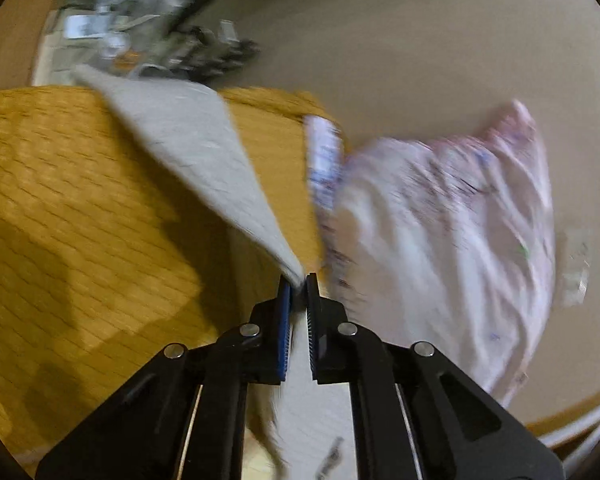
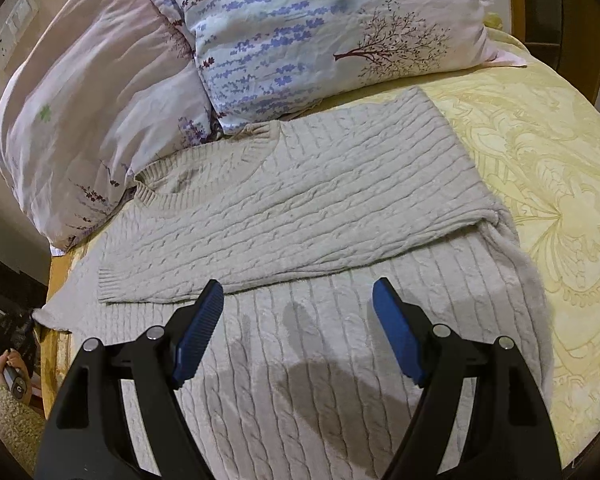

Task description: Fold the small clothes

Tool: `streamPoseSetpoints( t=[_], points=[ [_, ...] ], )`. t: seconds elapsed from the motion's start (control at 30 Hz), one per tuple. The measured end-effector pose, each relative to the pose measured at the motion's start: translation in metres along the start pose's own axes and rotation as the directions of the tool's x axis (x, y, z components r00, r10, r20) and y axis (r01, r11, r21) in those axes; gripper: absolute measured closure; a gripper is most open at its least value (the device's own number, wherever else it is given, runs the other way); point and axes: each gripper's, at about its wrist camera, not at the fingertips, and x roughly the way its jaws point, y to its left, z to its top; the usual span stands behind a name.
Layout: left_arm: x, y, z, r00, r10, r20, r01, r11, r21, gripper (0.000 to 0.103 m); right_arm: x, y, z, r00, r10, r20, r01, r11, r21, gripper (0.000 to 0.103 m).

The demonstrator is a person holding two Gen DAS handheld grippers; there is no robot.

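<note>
With the left hand-held gripper (image 1: 299, 280) clenched on the sweater (image 1: 204, 160) corner and the right hand-held gripper (image 2: 298, 300) released above it, draw the knit across evenly, keeping it taut.

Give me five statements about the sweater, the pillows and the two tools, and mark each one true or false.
1. The left tool is shut on a corner of the grey sweater. True.
2. The right tool is clamped on the sweater's collar. False: it is open above the knit, holding nothing.
3. One sleeve is folded across the sweater's body. True.
4. The sweater lies on a bare wooden floor. False: it lies on a yellow patterned bedspread.
5. Two floral pillows sit beyond the sweater's neckline. True.
</note>
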Motion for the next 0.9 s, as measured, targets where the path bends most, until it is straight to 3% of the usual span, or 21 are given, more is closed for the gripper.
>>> streamPoseSetpoints(
  t=[0.07,0.2,0.3,0.47,0.57,0.67,0.7,0.73,0.77,0.8,0.9],
  points=[
    [0.003,-0.020,-0.013,0.998,-0.064,-0.027,0.065,0.997,0.034,0.103,-0.001,-0.003,0.000,1.000,0.004,0.004,-0.004,1.000,0.004,0.026],
    [0.020,-0.086,-0.066,0.971,-0.189,-0.147,0.215,0.959,0.183,0.103,-0.004,-0.011,-0.001,1.000,0.008,0.007,-0.008,1.000,0.018,0.026],
    [0.038,-0.114,-0.104,0.953,-0.197,-0.232,0.251,0.939,0.237,0.103,-0.008,-0.019,-0.004,1.000,0.014,0.006,-0.014,1.000,0.027,0.026],
    [0.052,-0.110,-0.122,0.957,-0.070,-0.280,0.161,0.936,0.315,0.103,-0.018,-0.040,-0.008,1.000,-0.005,0.016,0.004,0.999,0.051,0.026],
    [0.035,-0.086,-0.104,0.976,0.019,-0.218,0.055,0.944,0.325,0.103,-0.019,-0.054,-0.010,1.000,-0.008,0.006,0.008,0.995,0.100,0.026],
    [0.019,-0.061,-0.079,0.983,0.111,-0.149,-0.060,0.949,0.311,0.100,-0.015,-0.057,-0.013,1.000,-0.011,-0.010,0.012,0.994,0.110,0.026],
    [0.012,-0.052,-0.068,0.982,0.141,-0.127,-0.100,0.954,0.283,0.093,-0.013,-0.055,-0.014,1.000,-0.011,-0.014,0.013,0.994,0.107,0.026],
    [0.008,-0.043,-0.057,0.979,0.166,-0.115,-0.133,0.959,0.249,0.059,-0.010,-0.051,-0.014,1.000,-0.008,-0.020,0.010,0.995,0.098,0.026],
    [0.008,-0.038,-0.049,0.978,0.179,-0.109,-0.150,0.962,0.226,0.041,-0.008,-0.047,-0.014,1.000,-0.004,-0.024,0.006,0.996,0.089,0.026],
    [0.006,-0.032,-0.041,0.976,0.197,-0.092,-0.176,0.965,0.196,0.015,-0.006,-0.042,-0.014,1.000,0.000,-0.029,0.002,0.997,0.075,0.026],
    [0.006,-0.026,-0.023,0.983,0.168,-0.077,-0.156,0.978,0.142,0.015,-0.004,-0.025,-0.015,1.000,0.001,-0.032,0.000,1.000,0.020,0.026]
  ],
)
